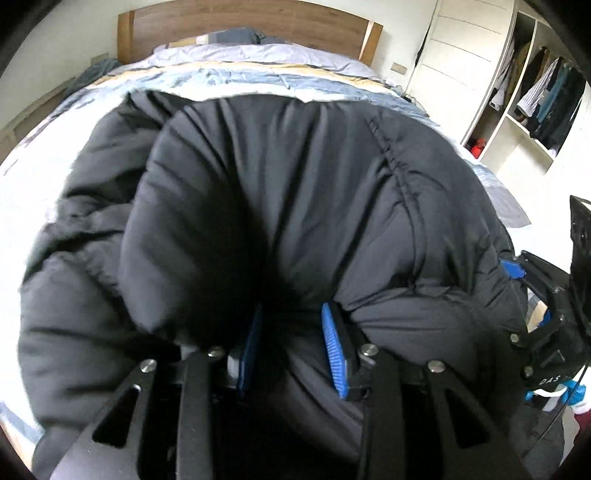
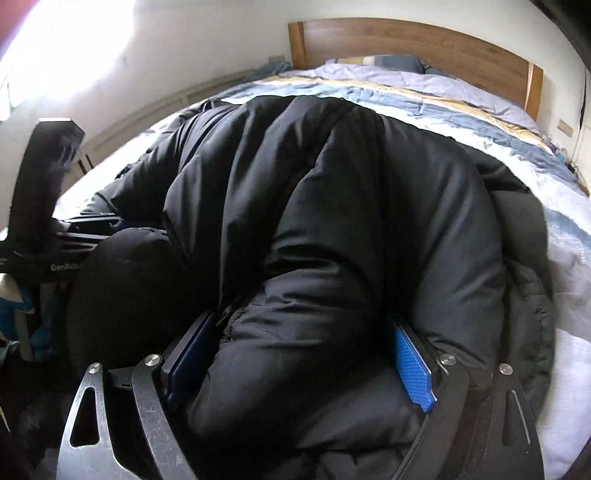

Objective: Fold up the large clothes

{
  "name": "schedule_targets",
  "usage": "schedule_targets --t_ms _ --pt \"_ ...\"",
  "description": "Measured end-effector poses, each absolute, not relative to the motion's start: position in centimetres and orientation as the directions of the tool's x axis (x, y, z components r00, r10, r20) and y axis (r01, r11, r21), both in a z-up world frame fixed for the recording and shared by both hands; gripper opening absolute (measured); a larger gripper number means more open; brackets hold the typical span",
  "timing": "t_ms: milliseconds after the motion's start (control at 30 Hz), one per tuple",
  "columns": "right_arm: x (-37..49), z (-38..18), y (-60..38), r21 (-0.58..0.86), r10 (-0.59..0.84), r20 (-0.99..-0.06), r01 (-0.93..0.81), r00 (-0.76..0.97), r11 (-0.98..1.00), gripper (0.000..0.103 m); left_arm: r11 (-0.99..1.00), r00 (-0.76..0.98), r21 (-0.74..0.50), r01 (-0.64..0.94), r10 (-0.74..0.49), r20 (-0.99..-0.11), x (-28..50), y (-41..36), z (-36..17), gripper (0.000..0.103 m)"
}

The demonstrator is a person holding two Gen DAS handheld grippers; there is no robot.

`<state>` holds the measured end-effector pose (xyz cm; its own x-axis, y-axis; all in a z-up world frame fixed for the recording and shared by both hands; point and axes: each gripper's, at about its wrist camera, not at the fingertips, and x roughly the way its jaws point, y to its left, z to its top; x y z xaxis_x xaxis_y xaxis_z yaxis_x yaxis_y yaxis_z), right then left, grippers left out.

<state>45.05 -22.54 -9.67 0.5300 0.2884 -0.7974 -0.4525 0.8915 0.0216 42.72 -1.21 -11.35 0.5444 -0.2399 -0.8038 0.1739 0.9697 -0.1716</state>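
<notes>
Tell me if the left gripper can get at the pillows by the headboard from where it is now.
Probably not: the left gripper has the black puffer jacket bunched between its fingers, and the pillows lie far across the bed.

Daylight fills the room, strongest from the far left, where the white wall (image 2: 92,55) in the right wrist view burns out into glare. The black puffer jacket (image 1: 295,203) swallows light; its near folds go almost pure black. Soft motion blur smears its edges. Fisheye bending curves the wooden headboard (image 1: 251,22), and dark vignetting rounds every corner.
</notes>
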Motion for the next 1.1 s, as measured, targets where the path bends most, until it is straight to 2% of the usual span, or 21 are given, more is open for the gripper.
schedule_targets --t_ms 233,367,567,633,733,867,1100 --pt "40.8 -6.7 -23.0 -0.001 0.213 -0.816 -0.370 0.538 0.929 0.088 0.979 0.550 -0.166 0.115 -0.202 -0.811 38.1 -0.5 -8.7 0.049" --pt "37.1 -4.7 -23.3 0.035 0.220 -0.806 -0.327 0.550 0.945 0.088 0.984 0.584 -0.146 0.098 -0.175 -0.793 34.6 0.5 -5.9 0.050" --pt "30.6 -2.8 -25.1 0.069 0.231 -0.784 -0.289 0.577 0.955 0.088 0.990 0.626 -0.112 0.086 -0.141 -0.767 27.6 3.1 -2.5 0.057" --pt "28.7 -1.7 -26.5 0.084 0.230 -0.770 -0.263 0.595 0.961 0.089 0.991 0.624 -0.113 0.074 -0.134 -0.770 25.8 4.8 -2.3 0.061" --pt "25.2 -0.4 -29.3 0.097 0.213 -0.755 -0.216 0.621 0.972 0.099 0.993 0.614 -0.110 0.041 -0.112 -0.781 22.4 8.1 -2.4 0.064" --pt "21.8 -0.2 -33.4 0.090 0.169 -0.767 -0.157 0.619 0.983 0.101 0.988 0.588 -0.148 -0.051 -0.090 -0.804 18.9 14.5 -3.6 0.065" --pt "16.6 -4.1 -39.6 0.158 0.141 -0.823 -0.018 0.551 0.987 0.102 0.948 0.555 -0.259 -0.185 -0.117 -0.823 13.7 23.3 -6.4 0.066"
